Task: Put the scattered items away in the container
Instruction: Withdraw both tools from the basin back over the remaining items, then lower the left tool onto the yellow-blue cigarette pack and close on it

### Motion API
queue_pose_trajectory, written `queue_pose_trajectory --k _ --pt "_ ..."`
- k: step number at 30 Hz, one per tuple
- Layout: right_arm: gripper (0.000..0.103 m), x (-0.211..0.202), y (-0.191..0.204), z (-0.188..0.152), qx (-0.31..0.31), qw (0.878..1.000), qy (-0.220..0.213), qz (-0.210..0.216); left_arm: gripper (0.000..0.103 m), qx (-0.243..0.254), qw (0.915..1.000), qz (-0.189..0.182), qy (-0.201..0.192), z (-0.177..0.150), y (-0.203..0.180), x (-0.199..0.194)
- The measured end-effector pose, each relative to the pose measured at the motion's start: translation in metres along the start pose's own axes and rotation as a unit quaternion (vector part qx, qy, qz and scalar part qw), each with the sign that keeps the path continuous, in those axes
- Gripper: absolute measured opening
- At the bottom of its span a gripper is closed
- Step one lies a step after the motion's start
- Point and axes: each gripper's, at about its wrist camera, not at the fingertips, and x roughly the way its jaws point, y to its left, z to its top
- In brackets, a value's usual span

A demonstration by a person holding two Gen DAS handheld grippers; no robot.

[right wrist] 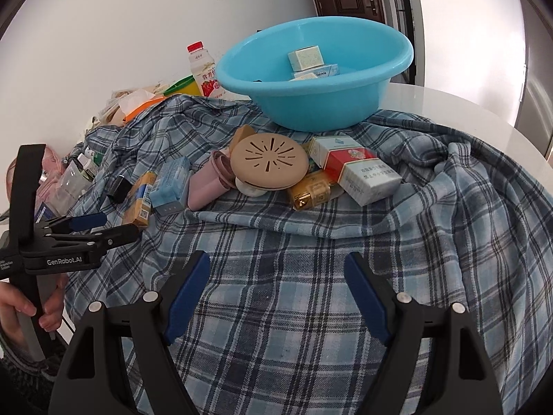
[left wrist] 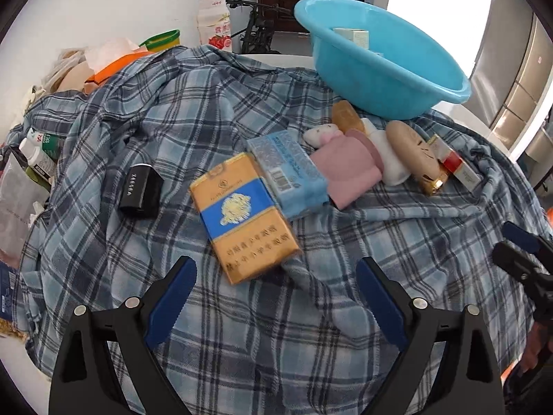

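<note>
A blue basin (left wrist: 383, 65) (right wrist: 311, 79) stands at the back on a plaid cloth, with a few small boxes (right wrist: 306, 58) inside. In front of it lie a yellow-blue pack (left wrist: 245, 221) (right wrist: 140, 200), a light blue pack (left wrist: 288, 169) (right wrist: 171, 181), a pink pouch (left wrist: 349, 169) (right wrist: 207, 186), a beige disc (left wrist: 411, 148) (right wrist: 269, 162), a gold box (right wrist: 311, 192) and a red-white pack (right wrist: 359, 173). My left gripper (left wrist: 276, 269) (right wrist: 103, 228) hovers open just short of the yellow-blue pack. My right gripper (right wrist: 276, 263) is open and empty over bare cloth, short of the disc.
The plaid cloth (right wrist: 311, 311) covers a round white table (right wrist: 449, 103). A black box (left wrist: 141, 190) lies left of the packs. A yoghurt bottle (left wrist: 212, 20), a yellow tub (left wrist: 162, 39) and bags (left wrist: 20, 200) crowd the back left. A person's hand (right wrist: 20, 311) holds the left gripper's handle.
</note>
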Motion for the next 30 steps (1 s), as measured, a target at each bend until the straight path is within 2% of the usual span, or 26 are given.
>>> queue_pose_trajectory --k 4,9,17,24,30 --pt "0.078 0.003 0.006 -0.003 -0.02 1.0 0.0 -0.023 0.095 0.004 1.0 0.001 -0.005 -0.002 -0.002 0.0" --pt "0.078 0.005 0.005 -0.003 -0.01 1.0 0.004 -0.013 0.095 -0.021 0.9998 -0.005 0.003 0.0 0.006 0.008" --pt "0.078 0.004 0.0 -0.003 -0.01 1.0 0.005 -0.022 0.095 -0.031 0.9995 -0.01 -0.002 0.004 0.012 0.011" --pt "0.078 0.004 -0.006 -0.005 -0.003 0.999 0.01 -0.03 0.095 -0.057 0.9977 -0.035 -0.006 0.009 0.02 0.017" --pt "0.078 0.003 -0.013 -0.005 0.005 0.999 0.009 -0.037 0.095 -0.076 0.9962 -0.04 0.014 0.013 0.029 0.033"
